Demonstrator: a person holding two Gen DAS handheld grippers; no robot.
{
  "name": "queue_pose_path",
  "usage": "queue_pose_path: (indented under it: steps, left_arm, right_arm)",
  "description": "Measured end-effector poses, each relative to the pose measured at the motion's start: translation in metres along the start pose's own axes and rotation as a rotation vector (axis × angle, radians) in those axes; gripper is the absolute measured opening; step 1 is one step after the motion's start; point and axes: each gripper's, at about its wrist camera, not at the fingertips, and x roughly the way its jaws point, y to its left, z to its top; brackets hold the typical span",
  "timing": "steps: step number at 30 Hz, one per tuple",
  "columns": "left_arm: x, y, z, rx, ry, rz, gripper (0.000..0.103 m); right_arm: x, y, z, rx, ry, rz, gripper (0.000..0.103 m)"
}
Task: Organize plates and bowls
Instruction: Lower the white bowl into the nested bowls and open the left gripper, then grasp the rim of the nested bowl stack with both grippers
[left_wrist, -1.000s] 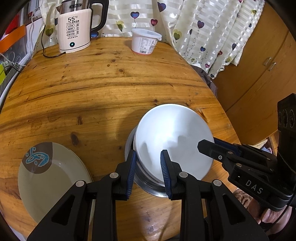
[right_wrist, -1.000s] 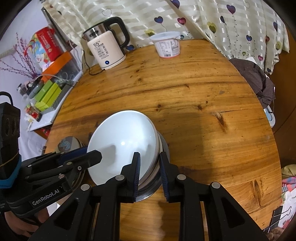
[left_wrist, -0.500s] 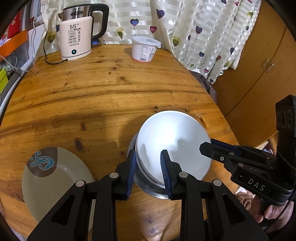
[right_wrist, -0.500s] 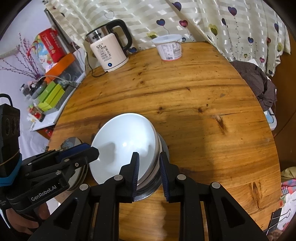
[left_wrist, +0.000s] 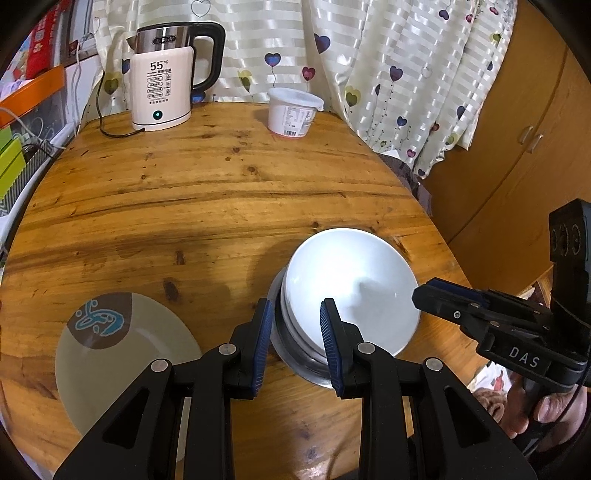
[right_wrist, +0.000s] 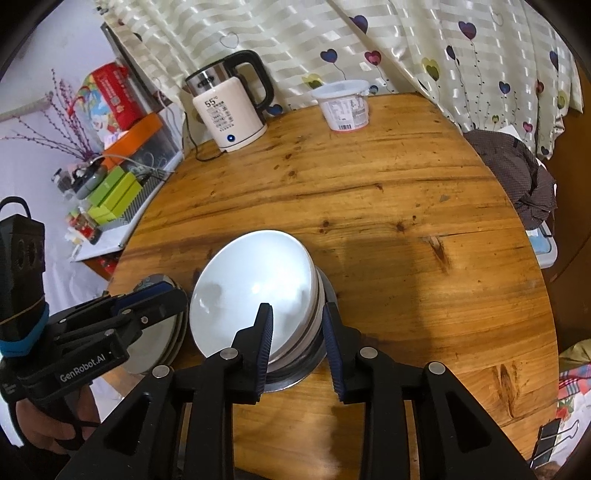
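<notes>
A stack of white bowls (left_wrist: 351, 288) sits in a steel bowl (left_wrist: 295, 354) on the round wooden table (left_wrist: 207, 199). My left gripper (left_wrist: 295, 321) straddles the stack's near-left rim with its jaws open. My right gripper (right_wrist: 297, 325) straddles the stack's (right_wrist: 255, 284) near-right rim, jaws also open; it shows from the side in the left wrist view (left_wrist: 436, 295). A beige plate with a blue and brown motif (left_wrist: 118, 354) lies to the left of the bowls.
A cream electric kettle (left_wrist: 162, 92) and a white plastic tub (left_wrist: 293, 114) stand at the table's far edge by the curtain. Boxes and clutter sit on a shelf (right_wrist: 110, 192) to the left. A wooden cabinet (left_wrist: 517, 140) is to the right.
Both grippers have pulled back and up a little from the bowl stack; the stack looks smaller and farther. The bowls and plate have not moved.
</notes>
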Motion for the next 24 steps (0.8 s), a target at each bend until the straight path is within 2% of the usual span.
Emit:
queue_pose_path:
  steps: [4, 24]
  left_arm:
    - [-0.004, 0.006, -0.003, -0.009, -0.011, -0.006, 0.028]
    - [-0.005, 0.031, -0.016, -0.067, -0.004, -0.029, 0.028]
  right_arm:
    - [-0.005, -0.002, -0.003, -0.007, -0.013, 0.013, 0.031]
    - [-0.010, -0.024, -0.011, 0.045, -0.013, 0.063, 0.031]
